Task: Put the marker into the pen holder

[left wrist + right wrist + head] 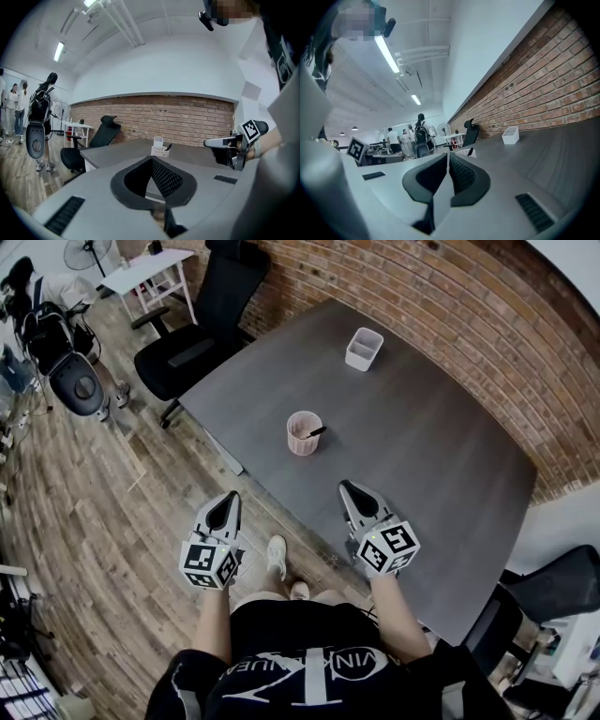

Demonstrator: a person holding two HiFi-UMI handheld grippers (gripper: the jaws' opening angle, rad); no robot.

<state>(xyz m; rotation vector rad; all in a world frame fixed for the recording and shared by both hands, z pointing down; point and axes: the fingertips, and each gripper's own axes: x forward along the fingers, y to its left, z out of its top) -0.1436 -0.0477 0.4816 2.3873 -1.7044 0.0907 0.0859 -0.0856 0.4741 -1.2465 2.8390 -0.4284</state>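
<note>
1. Find the marker (316,432) already standing in the pink pen holder (301,439), between the middle of the table (441,474) and its near edge, with the dark upper end leaning out over the rim.
2. Judge it light, stiff and smooth-barrelled: easy to lift, not fragile, but prone to slip or swivel between hard pads.
3. If a hold is needed at all, take it on the exposed upper end, across the barrel, just above the rim; nothing lower can be reached.
4. Too small in every view to tell whether a cap is on, so possibly a loose part to pinch past.
5. Treat the holder as light too, likely to slide or tip under a sideways nudge.
6. Left gripper (230,496): closed, jaw tips meeting, nothing between them; held just off the table's near edge, over the wooden floor, touching nothing.
7. Right gripper (347,487): fully closed, pads together, empty; held just inside the near edge, clear of the tabletop and well apart from the holder.
8. White container (364,348) near the far edge, touched by neither tool.
</note>
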